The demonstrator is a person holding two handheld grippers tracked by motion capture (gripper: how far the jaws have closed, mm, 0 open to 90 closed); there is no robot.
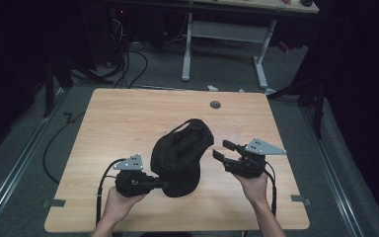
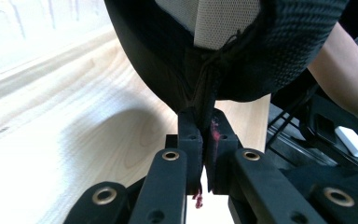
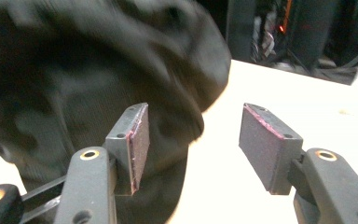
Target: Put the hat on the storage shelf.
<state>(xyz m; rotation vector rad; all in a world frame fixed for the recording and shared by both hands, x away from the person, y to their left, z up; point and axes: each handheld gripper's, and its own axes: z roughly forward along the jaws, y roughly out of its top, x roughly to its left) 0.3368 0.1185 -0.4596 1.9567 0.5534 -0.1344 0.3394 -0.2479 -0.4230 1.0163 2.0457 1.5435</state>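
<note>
while my left gripper [image 1: 162,184] has its jaws pinched tight on the cap's [image 1: 181,153] fabric, at a seam near the edge as the left gripper view shows it, my right gripper [image 1: 224,150] hangs free with its jaws spread wide and nothing between them. the cap, black with a pale mesh lining [image 2: 223,21] showing inside, sits near the middle of the wooden surface [image 1: 123,118], between my two hands, a little toward my side. in the high view its long axis runs from the near end by my left gripper up and away toward the far right, where a loop or strap edge rises at the top. the relation i care about is this: the cap lies just to the left of the right gripper's open jaws, close but apart, and in the right gripper view the dark crown [image 3: 88,65] is behind and beside the left pad [image 3: 137,140] while the right pad [image 3: 265,144] stands over bare wood. the picture there is blurred, so i cannot tell whether the left pad brushes the cloth. i judge the right hand is the one to move next, sliding sideways toward the cap so that an edge of the fabric comes between the pads before closing
</note>
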